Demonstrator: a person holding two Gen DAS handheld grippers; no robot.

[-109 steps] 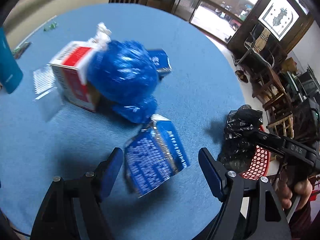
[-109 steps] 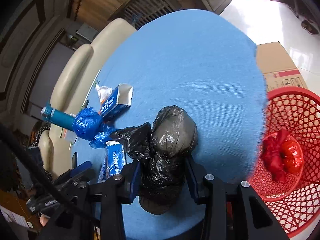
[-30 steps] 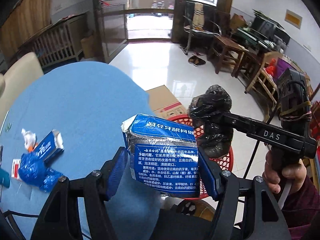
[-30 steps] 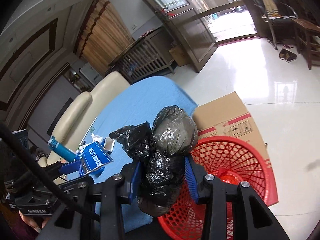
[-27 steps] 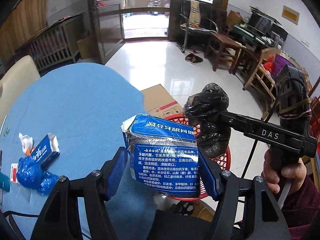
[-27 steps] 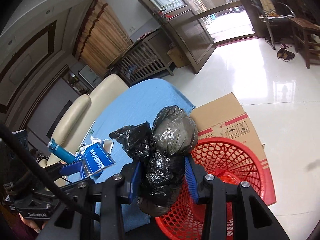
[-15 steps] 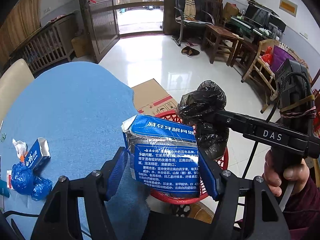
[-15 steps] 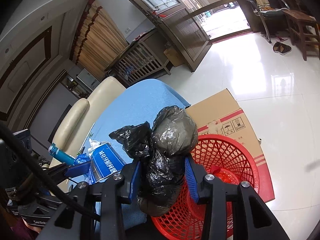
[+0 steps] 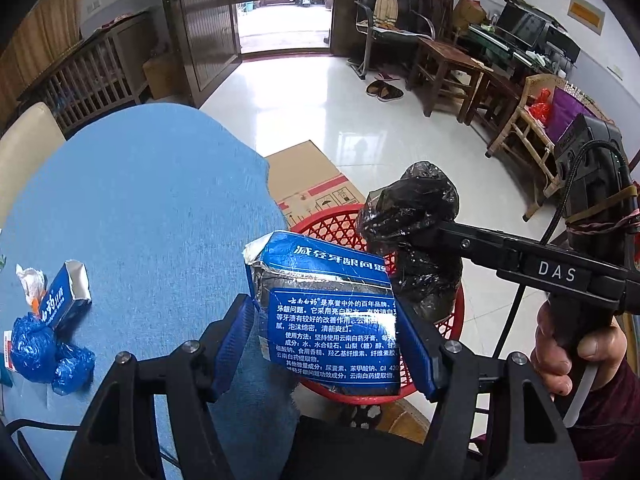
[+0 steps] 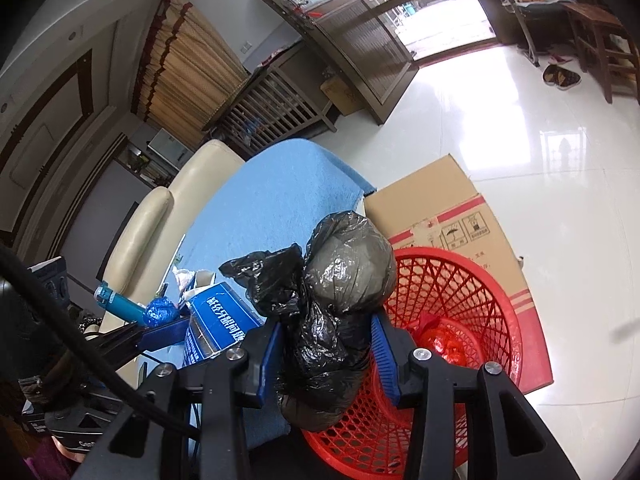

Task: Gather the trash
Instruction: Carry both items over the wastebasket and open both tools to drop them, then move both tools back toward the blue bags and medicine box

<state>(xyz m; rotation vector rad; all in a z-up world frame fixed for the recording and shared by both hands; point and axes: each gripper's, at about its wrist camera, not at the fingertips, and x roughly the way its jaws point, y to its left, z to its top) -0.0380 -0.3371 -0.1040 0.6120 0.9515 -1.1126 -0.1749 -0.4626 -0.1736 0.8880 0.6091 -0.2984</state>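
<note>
A crumpled blue printed carton point(image 9: 328, 316) is clamped between the closed fingers of the left gripper point(image 9: 325, 340), and a knotted black plastic bag point(image 10: 328, 320) is pinched in the right gripper point(image 10: 326, 356). Both have been carried off the blue-clothed table point(image 9: 152, 208), past its near edge, to above the red mesh plastic basket point(image 10: 472, 304) on the floor. Release appears imminent. Blue wrappers point(image 9: 44, 348) are left near the table's left edge.

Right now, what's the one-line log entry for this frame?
left gripper: shut on blue box | right gripper: shut on black bag | both above red basket | release: not yet
</note>
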